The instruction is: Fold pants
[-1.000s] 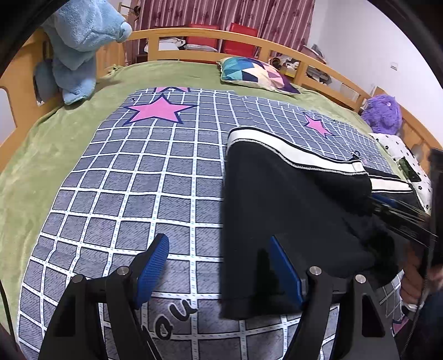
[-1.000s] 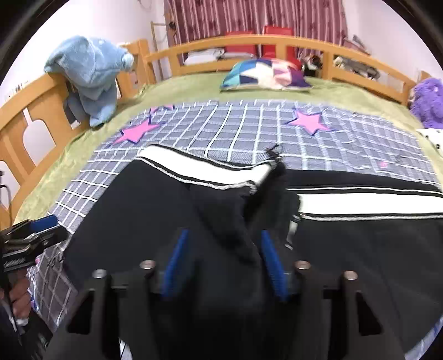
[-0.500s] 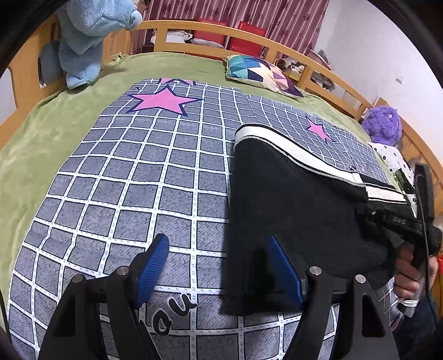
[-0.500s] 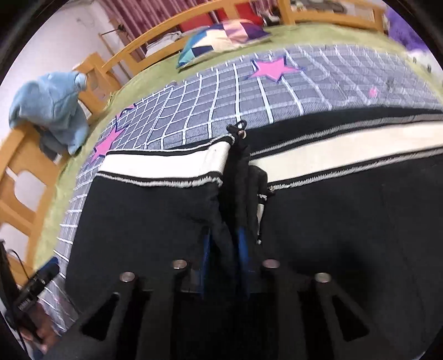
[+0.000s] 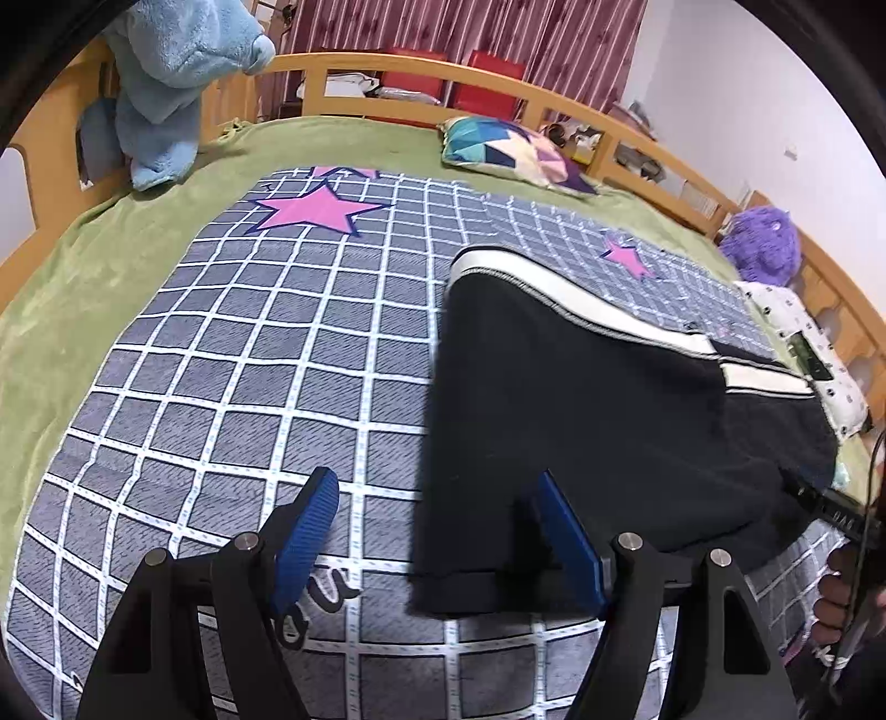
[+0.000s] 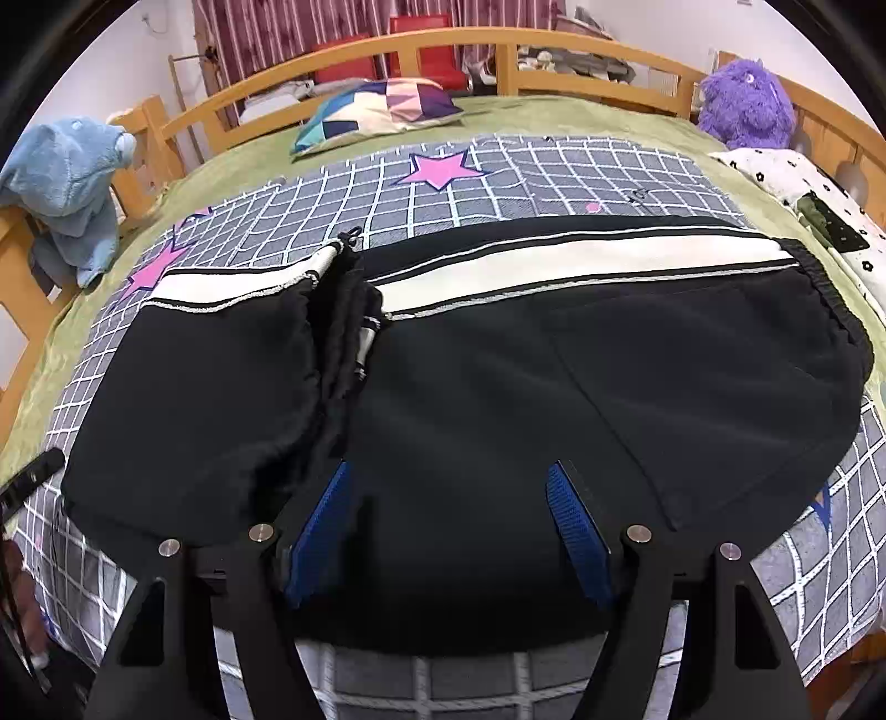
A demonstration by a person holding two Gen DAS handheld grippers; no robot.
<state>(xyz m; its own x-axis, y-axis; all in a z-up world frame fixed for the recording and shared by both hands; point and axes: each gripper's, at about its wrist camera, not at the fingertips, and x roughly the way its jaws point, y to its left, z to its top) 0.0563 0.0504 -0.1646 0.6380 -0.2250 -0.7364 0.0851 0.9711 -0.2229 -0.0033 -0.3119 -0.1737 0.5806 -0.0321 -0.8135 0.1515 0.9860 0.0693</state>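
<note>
Black pants [image 6: 498, 376] with a white side stripe [image 6: 581, 260] lie folded across the grid-patterned blanket [image 6: 554, 171]. Their cuff end [image 6: 338, 327] rests bunched on top, left of centre. My right gripper [image 6: 448, 498] hovers low over the black cloth near the front fold. Its jaws are opening and nothing is pinched between the blue pads [image 6: 324, 515]. In the left wrist view the pants [image 5: 581, 399] fill the right half. My left gripper [image 5: 437, 509] stands open astride their left edge, with one pad [image 5: 565, 537] over the cloth and the other over the blanket.
A wooden rail [image 6: 443, 41] rings the bed. A blue plush [image 6: 66, 183] sits at the left and a purple plush [image 6: 745, 105] at the far right. A patchwork pillow [image 6: 382, 111] lies at the head, a white dotted cloth [image 6: 803, 194] at the right. A hand [image 5: 841, 587] shows low right.
My right gripper let go of the bunched cuff end, spread its jaws and shifted right over the flat cloth. The cuff end now rests on the pants. The left gripper stayed put.
</note>
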